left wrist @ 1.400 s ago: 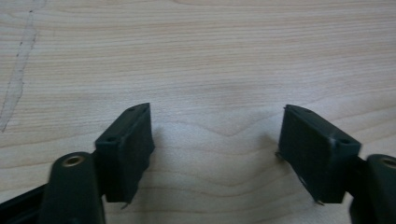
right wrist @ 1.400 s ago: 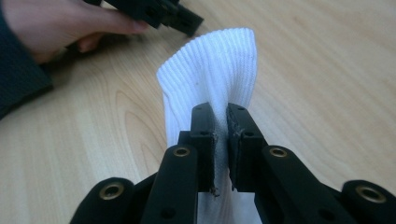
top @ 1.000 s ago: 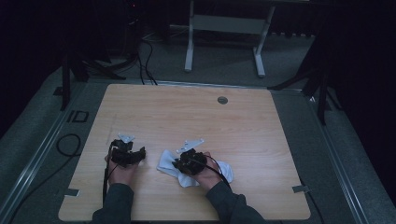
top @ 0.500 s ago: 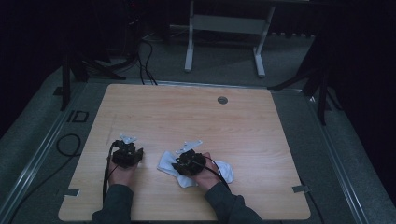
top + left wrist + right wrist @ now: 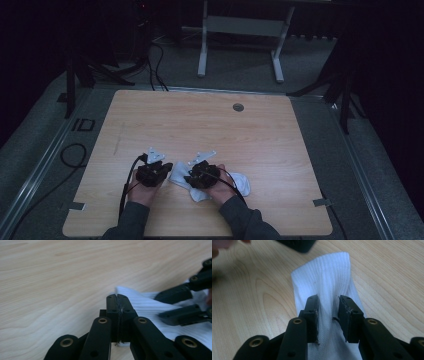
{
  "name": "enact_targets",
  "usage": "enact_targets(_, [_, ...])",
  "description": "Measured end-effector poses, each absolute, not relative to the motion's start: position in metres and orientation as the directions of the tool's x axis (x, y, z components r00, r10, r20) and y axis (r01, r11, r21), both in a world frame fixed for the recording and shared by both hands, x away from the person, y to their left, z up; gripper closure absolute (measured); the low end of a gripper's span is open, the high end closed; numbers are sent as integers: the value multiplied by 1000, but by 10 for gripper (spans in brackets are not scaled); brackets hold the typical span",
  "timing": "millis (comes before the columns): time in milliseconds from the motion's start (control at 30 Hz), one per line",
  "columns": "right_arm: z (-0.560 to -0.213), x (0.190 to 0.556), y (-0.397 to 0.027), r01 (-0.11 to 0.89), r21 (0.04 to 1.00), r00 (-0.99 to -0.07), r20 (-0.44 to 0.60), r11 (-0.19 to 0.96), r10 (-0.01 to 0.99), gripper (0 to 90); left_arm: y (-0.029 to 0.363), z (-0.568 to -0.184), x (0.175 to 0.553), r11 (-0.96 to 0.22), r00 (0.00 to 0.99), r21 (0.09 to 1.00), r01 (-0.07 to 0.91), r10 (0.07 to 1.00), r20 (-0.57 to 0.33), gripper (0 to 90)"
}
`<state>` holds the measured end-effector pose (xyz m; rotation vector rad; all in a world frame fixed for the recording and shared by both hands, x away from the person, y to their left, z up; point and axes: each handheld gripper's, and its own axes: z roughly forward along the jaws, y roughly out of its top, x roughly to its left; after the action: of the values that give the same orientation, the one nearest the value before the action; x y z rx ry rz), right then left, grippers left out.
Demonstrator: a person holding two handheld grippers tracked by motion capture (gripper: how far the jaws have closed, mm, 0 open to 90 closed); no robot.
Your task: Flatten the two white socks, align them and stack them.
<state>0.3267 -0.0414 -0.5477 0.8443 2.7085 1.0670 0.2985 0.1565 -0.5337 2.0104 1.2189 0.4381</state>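
Near the table's [image 5: 150,120] front edge, my left tongs [image 5: 117,302] have moved in and clamp the white sock's [image 5: 329,282] edge; my right tongs [image 5: 328,317] straddle it, parted, ready to pinch next.

Sock [image 5: 242,184] middle under right hand [image 5: 220,187]

The right gripper [image 5: 328,317] holds its black jaws slightly apart, straddling a ribbed white sock [image 5: 329,282] on the pale wooden bench [image 5: 257,290].
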Motion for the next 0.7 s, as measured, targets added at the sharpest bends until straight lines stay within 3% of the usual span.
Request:
enact_targets(367, [-549, 325, -40, 441, 662, -849, 88, 606, 521, 652, 141, -547, 306, -338, 513, 676, 655, 855, -70, 892])
enact_targets(433, [-549, 324, -40, 425, 664, -858, 79, 616, 508, 607, 142, -547, 306, -346, 517, 671, 656, 853, -65, 895])
enact_targets(700, [-527, 317, -57, 393, 704, -855, 41, 592, 518, 562, 140, -548, 305, -348, 514, 671, 655, 856, -57, 897])
